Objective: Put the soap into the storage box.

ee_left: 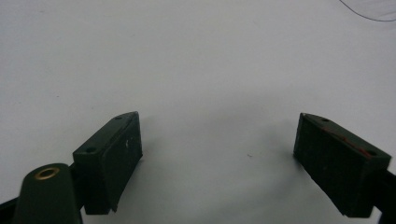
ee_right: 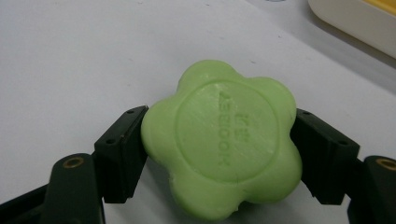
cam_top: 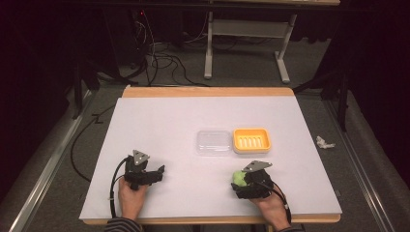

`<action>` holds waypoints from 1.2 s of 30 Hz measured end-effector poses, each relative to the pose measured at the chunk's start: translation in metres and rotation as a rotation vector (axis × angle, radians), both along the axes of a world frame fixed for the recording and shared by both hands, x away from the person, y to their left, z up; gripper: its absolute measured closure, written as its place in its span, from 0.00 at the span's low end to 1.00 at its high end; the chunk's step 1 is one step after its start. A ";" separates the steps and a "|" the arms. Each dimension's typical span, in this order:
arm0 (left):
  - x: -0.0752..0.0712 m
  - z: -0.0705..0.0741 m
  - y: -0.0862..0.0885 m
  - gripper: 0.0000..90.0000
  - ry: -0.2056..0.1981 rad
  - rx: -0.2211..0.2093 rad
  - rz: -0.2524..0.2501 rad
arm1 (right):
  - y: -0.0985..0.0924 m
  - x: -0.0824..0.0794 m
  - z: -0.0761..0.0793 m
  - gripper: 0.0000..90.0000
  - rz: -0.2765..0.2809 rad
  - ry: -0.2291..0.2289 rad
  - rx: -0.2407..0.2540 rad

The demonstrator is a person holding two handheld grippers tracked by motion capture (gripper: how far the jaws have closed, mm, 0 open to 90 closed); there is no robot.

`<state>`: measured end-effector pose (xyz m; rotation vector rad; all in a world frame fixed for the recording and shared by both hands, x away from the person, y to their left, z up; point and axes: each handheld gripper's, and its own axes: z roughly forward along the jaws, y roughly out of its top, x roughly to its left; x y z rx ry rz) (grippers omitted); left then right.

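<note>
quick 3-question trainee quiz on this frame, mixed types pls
1. True or false: the right gripper has its fingers pressed on the green flower-shaped soap.
2. What lies between the left gripper fingers? A) the soap B) a lid C) nothing but bare white table
3. Which thing sits directly left of the orange soap dish in the high view?

Key: 1 true. 2 C. 3 the clear lid, side by side with the dish.
</note>
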<state>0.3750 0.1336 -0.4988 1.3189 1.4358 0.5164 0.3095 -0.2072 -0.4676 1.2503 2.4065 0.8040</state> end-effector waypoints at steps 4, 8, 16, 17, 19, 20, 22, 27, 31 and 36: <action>0.000 0.000 0.000 0.18 -0.002 -0.002 0.002 | -0.001 0.000 0.002 0.30 0.013 0.001 -0.001; 0.000 0.000 0.000 0.18 -0.002 -0.001 0.003 | -0.001 0.000 0.004 0.30 0.016 -0.013 -0.003; 0.000 0.000 0.000 0.18 -0.001 -0.003 0.006 | -0.005 0.000 0.009 0.30 0.003 -0.029 0.007; 0.000 0.000 0.000 0.18 -0.001 -0.003 0.006 | -0.005 0.000 0.009 0.30 0.003 -0.029 0.007; 0.000 0.000 0.000 0.18 -0.001 -0.001 0.004 | -0.006 0.000 0.011 0.30 0.005 -0.032 0.004; 0.000 0.000 0.000 0.18 -0.001 -0.001 0.003 | -0.007 0.000 0.012 0.30 0.001 -0.039 0.006; 0.000 0.000 0.000 0.18 -0.001 -0.002 0.003 | -0.009 0.000 0.014 0.30 -0.007 -0.046 0.018; 0.000 0.000 0.000 0.18 -0.002 -0.003 0.003 | -0.013 0.001 0.019 0.30 -0.016 -0.052 0.020; 0.000 0.000 0.000 0.18 0.000 -0.004 0.002 | -0.017 0.001 0.024 0.30 -0.027 -0.067 0.031; 0.000 0.000 0.000 0.18 0.000 -0.003 0.002 | -0.024 0.002 0.030 0.30 -0.046 -0.076 0.042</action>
